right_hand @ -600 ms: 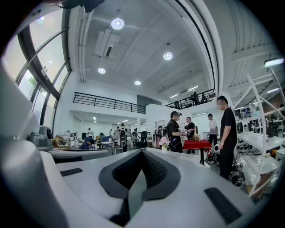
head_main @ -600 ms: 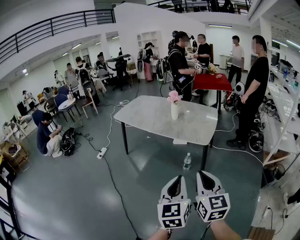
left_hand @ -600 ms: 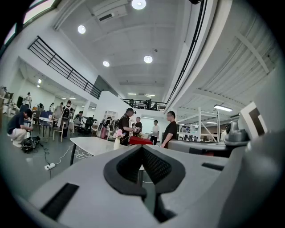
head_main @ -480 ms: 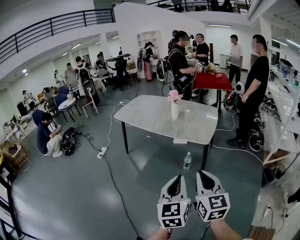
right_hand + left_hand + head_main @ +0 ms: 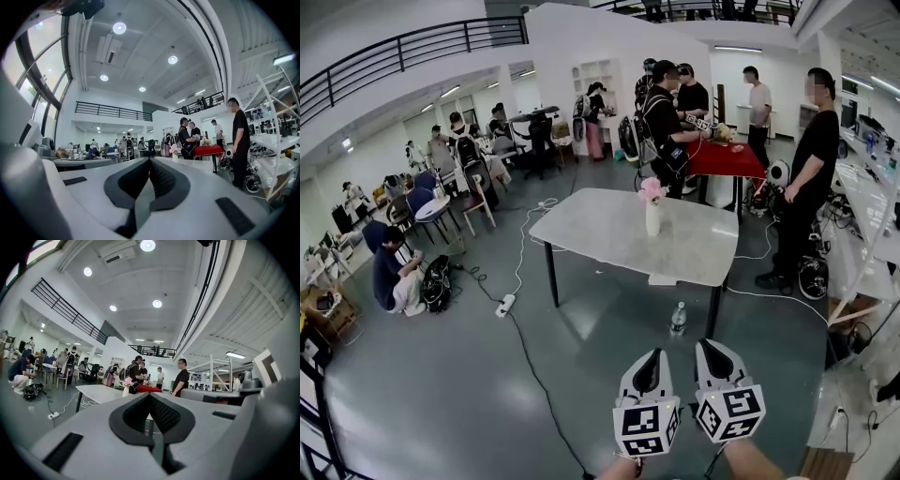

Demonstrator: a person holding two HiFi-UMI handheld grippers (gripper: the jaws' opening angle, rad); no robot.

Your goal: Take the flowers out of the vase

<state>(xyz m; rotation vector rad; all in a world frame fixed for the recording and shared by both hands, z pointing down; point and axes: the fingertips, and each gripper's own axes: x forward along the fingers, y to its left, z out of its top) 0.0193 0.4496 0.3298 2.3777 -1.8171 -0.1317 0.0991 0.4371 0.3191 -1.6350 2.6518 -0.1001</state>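
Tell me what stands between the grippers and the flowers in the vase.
Nothing blocks the flowers in the vase; only floor, a water bottle by the table leg, and tabletop lie ahead.

Pale desk [image 5: 600,234] on dark legs. Only a white vase [image 5: 653,221] of pink flowers [image 5: 652,190] standing upright on it, plus a flat white thing [image 5: 662,278] at the near edge.

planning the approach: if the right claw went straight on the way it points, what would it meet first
Open space first. The right claw then likely meets the table's near edge, the vase slightly right of its line; depth is unclear.
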